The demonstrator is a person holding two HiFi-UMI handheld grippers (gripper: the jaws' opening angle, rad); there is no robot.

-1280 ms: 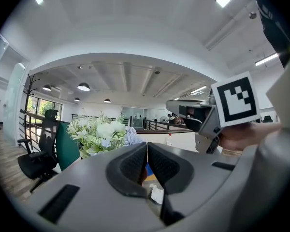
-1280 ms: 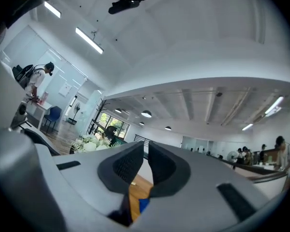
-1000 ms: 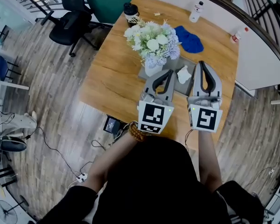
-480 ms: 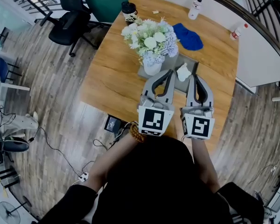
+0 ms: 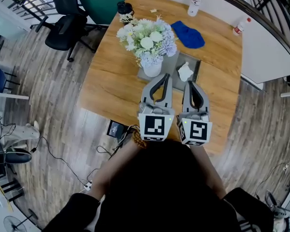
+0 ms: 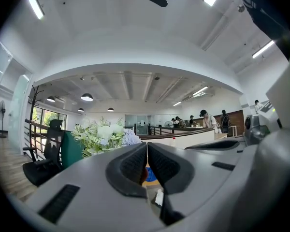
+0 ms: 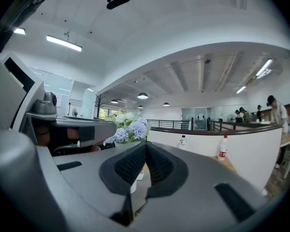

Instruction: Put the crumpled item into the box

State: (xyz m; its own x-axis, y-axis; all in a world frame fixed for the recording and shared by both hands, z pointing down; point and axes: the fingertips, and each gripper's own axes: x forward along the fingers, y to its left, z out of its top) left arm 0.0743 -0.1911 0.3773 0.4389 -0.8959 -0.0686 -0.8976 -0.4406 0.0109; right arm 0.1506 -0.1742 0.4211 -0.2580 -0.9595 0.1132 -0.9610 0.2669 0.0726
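A white crumpled item (image 5: 185, 72) lies in a flat grey box (image 5: 173, 62) on the wooden table (image 5: 111, 76), beside a vase of flowers (image 5: 147, 40). My left gripper (image 5: 164, 75) is shut and empty, its tip near the box's near edge by the vase. My right gripper (image 5: 190, 83) is shut too, with nothing in it, just short of the crumpled item. In the left gripper view the jaws (image 6: 147, 148) meet, and a bit of the white item (image 6: 158, 197) shows below them. In the right gripper view the pads (image 7: 145, 148) are pressed together over a white scrap (image 7: 134, 183).
A blue cloth (image 5: 188, 34) lies beyond the box. Two bottles (image 5: 195, 2) (image 5: 238, 27) stand at the table's far edge, and a dark cup (image 5: 124, 11) at the far left corner. Office chairs (image 5: 63, 25) stand on the floor to the left.
Both grippers have drawn back toward me, away from the box. The right gripper has also moved left, closer to the left one. The crumpled item stays in the box.
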